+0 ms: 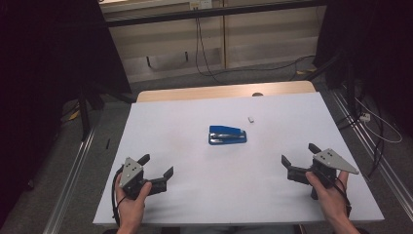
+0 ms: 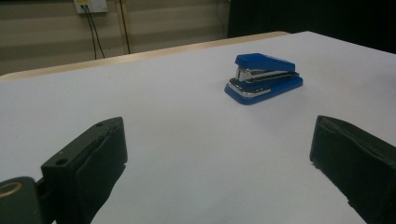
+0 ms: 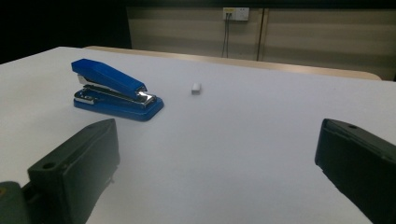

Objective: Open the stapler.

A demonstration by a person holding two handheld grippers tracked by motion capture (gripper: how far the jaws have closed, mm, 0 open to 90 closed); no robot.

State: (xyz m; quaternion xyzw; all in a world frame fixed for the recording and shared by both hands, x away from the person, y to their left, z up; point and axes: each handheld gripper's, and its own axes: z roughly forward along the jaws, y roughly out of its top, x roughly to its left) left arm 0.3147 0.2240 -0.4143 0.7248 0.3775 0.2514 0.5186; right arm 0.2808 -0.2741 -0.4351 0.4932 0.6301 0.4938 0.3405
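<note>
Blue stapler: glossy blue plastic-and-metal stapler (image 1: 227,135) lies mid-table on the white table (image 1: 195,195)
Left tongs (image 1: 156,166): spread open, empty, near edge
Right tongs (image 1: 299,154): spread open, empty
Handling: likely rigid, compact, slick; pinch its long flat sides

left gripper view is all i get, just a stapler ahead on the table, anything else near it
Observer: Yes, a small white block lies just past the stapler, apart from it.
Operator: where are the right tongs
Observer: The right tongs sit at the near right of the table, open, holding nothing.
Operator: which way does the stapler mouth point
Observer: In the high view its metal front end points to the table's left, toward your side.
</note>
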